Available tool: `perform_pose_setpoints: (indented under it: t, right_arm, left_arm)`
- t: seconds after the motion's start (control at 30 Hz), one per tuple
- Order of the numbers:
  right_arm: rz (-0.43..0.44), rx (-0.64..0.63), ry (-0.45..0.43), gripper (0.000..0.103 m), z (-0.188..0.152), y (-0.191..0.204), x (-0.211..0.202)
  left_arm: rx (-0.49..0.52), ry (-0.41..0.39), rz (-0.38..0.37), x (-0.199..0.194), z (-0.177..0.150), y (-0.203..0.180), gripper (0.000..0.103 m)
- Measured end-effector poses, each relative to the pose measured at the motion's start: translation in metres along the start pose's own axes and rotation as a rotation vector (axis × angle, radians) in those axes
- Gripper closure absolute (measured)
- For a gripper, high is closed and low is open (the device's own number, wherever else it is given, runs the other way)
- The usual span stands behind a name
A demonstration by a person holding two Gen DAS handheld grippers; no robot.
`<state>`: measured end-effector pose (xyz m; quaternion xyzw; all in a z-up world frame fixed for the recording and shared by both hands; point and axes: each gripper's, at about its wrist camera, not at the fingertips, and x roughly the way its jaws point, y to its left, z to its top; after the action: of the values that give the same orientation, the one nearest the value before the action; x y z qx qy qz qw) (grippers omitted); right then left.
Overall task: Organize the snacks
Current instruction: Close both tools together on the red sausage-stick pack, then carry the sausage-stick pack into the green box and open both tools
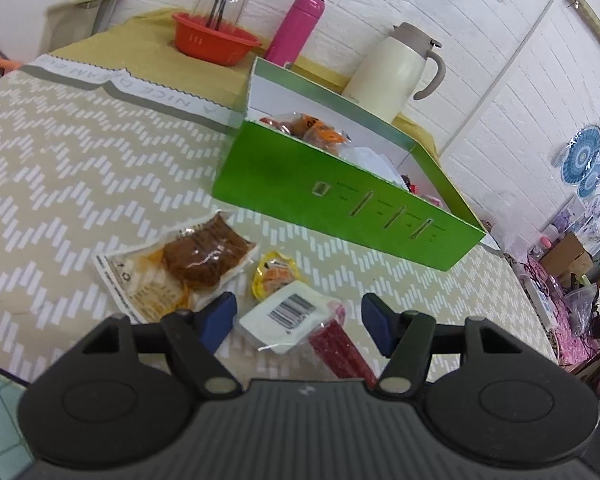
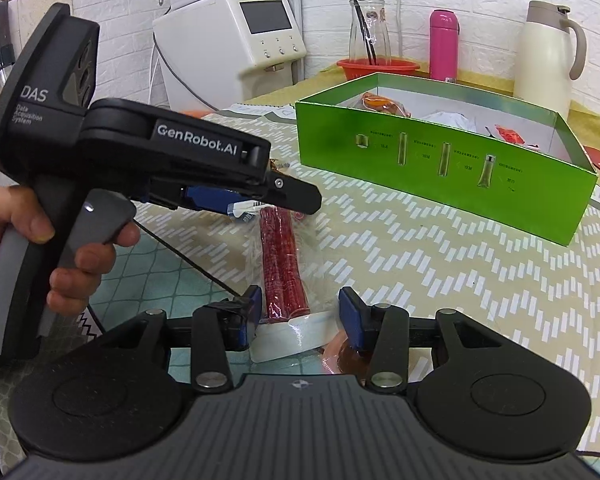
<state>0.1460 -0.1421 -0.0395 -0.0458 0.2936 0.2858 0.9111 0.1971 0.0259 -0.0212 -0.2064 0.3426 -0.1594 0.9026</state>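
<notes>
The left gripper (image 2: 256, 204) body reads "DAS Data Acquisition System" and "GenRobot.AI". The cloth (image 1: 100, 152) on the counter reads "A NICE", then perhaps "DREAM". The white appliance (image 2: 236, 40) carries a small, illegible brand.

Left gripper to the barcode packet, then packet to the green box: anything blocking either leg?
Nothing visible. The left gripper is open with the white barcode packet lying between its fingers. The cloth between packet and green box is bare; the yellow snack sits just left of that line. The near box wall needs a lift-over.
</notes>
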Motion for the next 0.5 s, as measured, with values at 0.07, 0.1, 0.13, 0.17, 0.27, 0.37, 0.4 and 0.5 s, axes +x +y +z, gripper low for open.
perform_pose_setpoints:
  t: [0.07, 0.1, 0.13, 0.17, 0.27, 0.37, 0.4, 0.5]
  right_arm:
    - [0.000, -0.002, 0.000, 0.029, 0.000, 0.000, 0.000]
    - [-0.001, -0.005, -0.001, 0.029, 0.000, 0.000, 0.000]
    - [-0.001, -0.005, -0.004, 0.028, 0.000, 0.000, 0.000]
    - [-0.001, -0.003, -0.005, 0.028, -0.001, 0.000, 0.000]
    - [-0.008, -0.012, -0.008, 0.028, -0.002, 0.002, 0.000]
    - [-0.011, -0.011, -0.010, 0.029, -0.002, 0.002, 0.000]
    - [-0.012, -0.013, -0.011, 0.033, -0.002, 0.002, 0.001]
    - [0.009, 0.026, -0.013, 0.043, 0.000, 0.003, -0.008]
  left_arm:
    - [0.026, 0.018, -0.017, 0.001, -0.002, -0.005, 0.040]
    - [0.043, 0.027, -0.021, 0.001, -0.004, -0.008, 0.055]
    - [0.053, 0.039, -0.041, 0.003, -0.006, -0.010, 0.067]
    - [0.045, 0.033, -0.040, 0.002, -0.007, -0.011, 0.067]
    - [0.044, 0.024, -0.041, 0.002, -0.009, -0.010, 0.067]
    - [0.040, 0.028, -0.036, 0.001, -0.009, -0.011, 0.068]
    - [0.019, 0.026, -0.051, -0.001, -0.010, -0.010, 0.070]
    - [-0.003, 0.015, -0.092, -0.011, -0.010, -0.014, 0.073]
